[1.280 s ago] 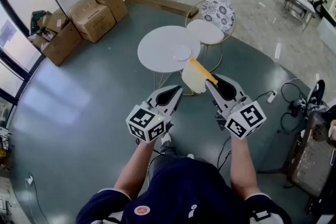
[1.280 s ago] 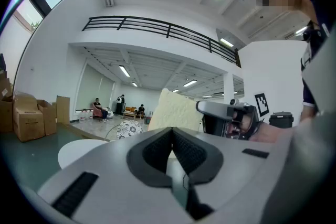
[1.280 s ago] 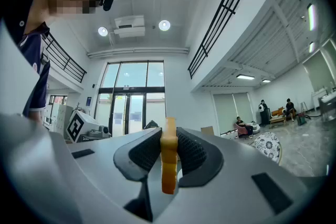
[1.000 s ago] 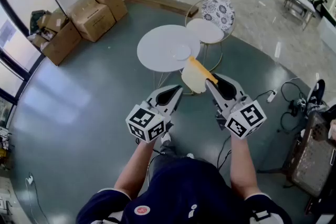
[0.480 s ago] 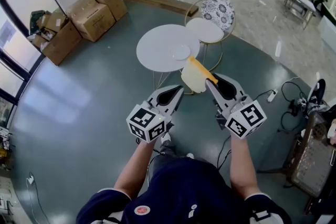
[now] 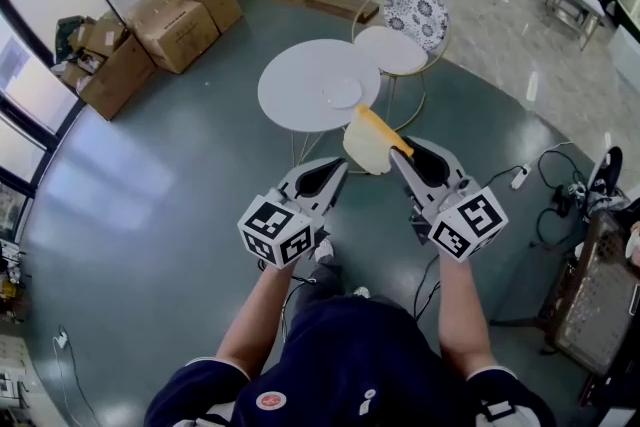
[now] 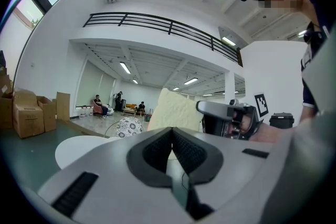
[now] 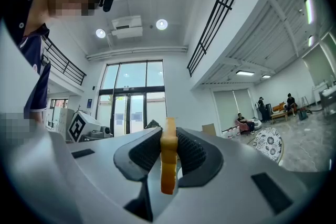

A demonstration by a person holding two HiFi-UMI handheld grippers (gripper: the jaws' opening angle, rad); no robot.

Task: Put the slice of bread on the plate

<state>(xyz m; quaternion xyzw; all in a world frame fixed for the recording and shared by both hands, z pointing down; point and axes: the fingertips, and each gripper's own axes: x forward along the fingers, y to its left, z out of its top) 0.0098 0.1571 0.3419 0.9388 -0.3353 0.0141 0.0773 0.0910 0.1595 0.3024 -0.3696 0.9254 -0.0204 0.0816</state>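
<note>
Head view: right gripper (image 6: 400,153) fingers clamp the slice of bread (image 6: 366,143) by its crust, plate (image 6: 342,93) at 11 o'clock. Soft, light bread likely tears if squeezed; left gripper (image 6: 337,169) fingers closed, empty.

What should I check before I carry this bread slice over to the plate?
1. Grip: right hand-held gripper shut on the bread slice, crust edge between its pads: ok.
2. Other hand: left hand-held gripper shut, nothing between its jaws: ok.
3. Target: plate bare, on the round white table: ok.
4. Slice over plate: not ok; the head view shows it short of it.
5. Whether the slice will sag: cannot tell.
</note>
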